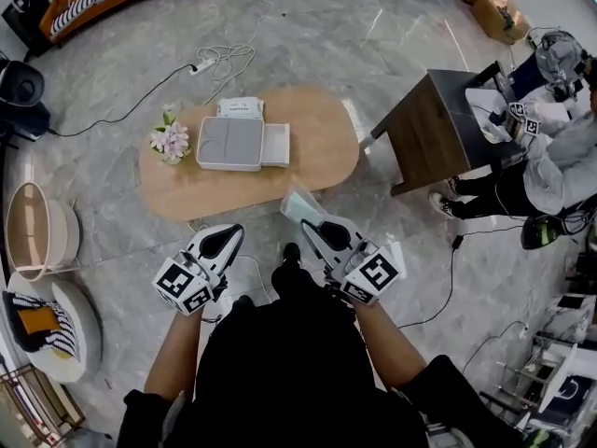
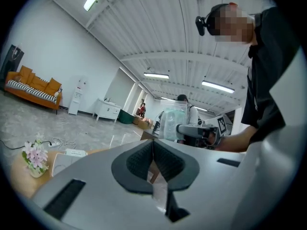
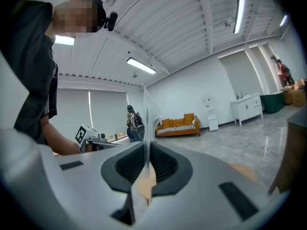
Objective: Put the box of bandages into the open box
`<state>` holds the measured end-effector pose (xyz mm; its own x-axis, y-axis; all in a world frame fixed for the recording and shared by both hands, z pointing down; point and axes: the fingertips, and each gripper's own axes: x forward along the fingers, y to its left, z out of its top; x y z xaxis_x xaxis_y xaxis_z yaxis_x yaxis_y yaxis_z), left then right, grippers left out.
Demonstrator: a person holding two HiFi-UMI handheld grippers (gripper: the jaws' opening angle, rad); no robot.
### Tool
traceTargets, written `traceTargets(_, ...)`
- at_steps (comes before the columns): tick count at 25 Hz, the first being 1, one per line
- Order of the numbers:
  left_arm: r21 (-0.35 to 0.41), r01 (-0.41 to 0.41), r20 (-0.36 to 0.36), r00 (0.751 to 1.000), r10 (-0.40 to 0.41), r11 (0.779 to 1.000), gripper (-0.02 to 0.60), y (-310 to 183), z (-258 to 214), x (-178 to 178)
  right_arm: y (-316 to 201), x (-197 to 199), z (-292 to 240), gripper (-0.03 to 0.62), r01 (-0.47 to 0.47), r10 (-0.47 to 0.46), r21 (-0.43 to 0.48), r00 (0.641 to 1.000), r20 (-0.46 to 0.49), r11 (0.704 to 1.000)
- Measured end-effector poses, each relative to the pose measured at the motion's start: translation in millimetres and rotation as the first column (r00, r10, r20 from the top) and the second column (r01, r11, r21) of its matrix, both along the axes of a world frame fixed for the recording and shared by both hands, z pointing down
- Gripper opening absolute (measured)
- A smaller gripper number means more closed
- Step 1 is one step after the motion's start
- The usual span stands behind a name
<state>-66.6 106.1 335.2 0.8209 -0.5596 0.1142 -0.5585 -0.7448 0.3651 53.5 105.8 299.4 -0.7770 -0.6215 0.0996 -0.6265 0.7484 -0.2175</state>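
The box of bandages is a pale green, see-through packet, and my right gripper is shut on its near edge, holding it over the floor just short of the table's front edge. In the right gripper view only its thin clear edge shows, standing up between the closed jaws. The open box is white and shallow and lies on the oval wooden table, its lid lying at its right. My left gripper is shut with nothing in it. From the left gripper view the packet shows off to the right.
A small white box and a bunch of pink flowers also stand on the table. A dark side table stands to the right, with a seated person beyond it. A power strip with cables lies on the floor behind.
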Motion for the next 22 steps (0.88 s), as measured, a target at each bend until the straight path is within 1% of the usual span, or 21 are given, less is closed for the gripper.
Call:
traceTargets(5,0.010,0.046,0.008,0.999,-0.046,0.999,0.017,-48,-14,41,-44,35,-5,0.031,0.091,-0.091,0.005,0.996,-0.006,0.996)
traceTargets(10,0.001,0.089,0.017,0.996,-0.089,0.996,0.017,-84,-12,59,-87,56,13,0.031,0.129,-0.128,-0.036,0.992,0.005,0.991)
traceTargets(12,-0.004,0.097,0.027,0.995,-0.097,0.995,0.017,-93,-13,60,-101,58,16,0.031,0.123,-0.122,-0.056,0.992,0.028,0.991)
traceTargets(16,-0.029,0.133,0.029,0.991,-0.132,0.991,0.017,-117,-3,44,-132,55,30,0.031,0.104,-0.092,-0.126,0.991,0.099,0.987)
traceTargets(19,-0.053,0.131,0.015,0.991,-0.130,0.990,0.017,-144,11,36,-158,54,42,0.031,0.079,-0.067,-0.152,0.994,0.084,0.985)
traceTargets(22,-0.079,0.106,-0.006,0.994,-0.107,0.991,0.017,-172,23,32,-185,53,49,0.031,0.042,-0.024,-0.194,0.995,0.097,0.980)
